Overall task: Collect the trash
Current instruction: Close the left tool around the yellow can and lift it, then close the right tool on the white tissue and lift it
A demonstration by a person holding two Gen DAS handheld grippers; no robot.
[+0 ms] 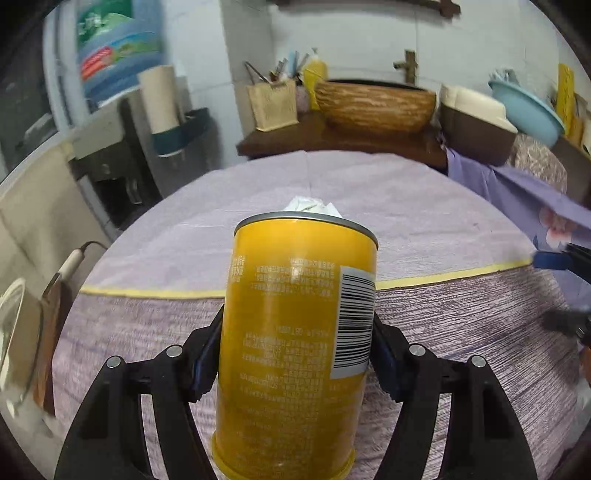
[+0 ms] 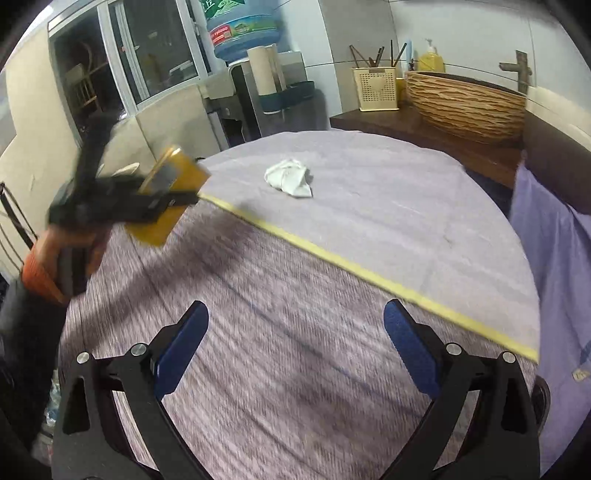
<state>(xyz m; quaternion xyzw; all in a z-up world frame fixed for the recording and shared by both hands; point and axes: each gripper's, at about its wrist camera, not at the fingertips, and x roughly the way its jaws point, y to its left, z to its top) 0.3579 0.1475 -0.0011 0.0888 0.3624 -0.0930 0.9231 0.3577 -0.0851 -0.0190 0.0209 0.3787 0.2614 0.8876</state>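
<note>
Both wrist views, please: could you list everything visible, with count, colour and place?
can: 1, yellow, held above the table
tissue: 1, white, crumpled on the far half of the table
table: 1, purple cloth with a yellow stripe
basin: 1, tan, on the back counter
holder: 1, cream, left of the basin
water jug: 1, blue, on the dispenser
left gripper: 1, black, clamped on the can
right gripper: 1, black, open over the table

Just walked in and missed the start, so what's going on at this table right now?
A person is clearing trash with a handheld gripper in each hand. The left gripper is clamped on a yellow can, held above the purple tablecloth. The right gripper is open and empty. A crumpled white tissue lies on the cloth, not yet picked up.
</note>
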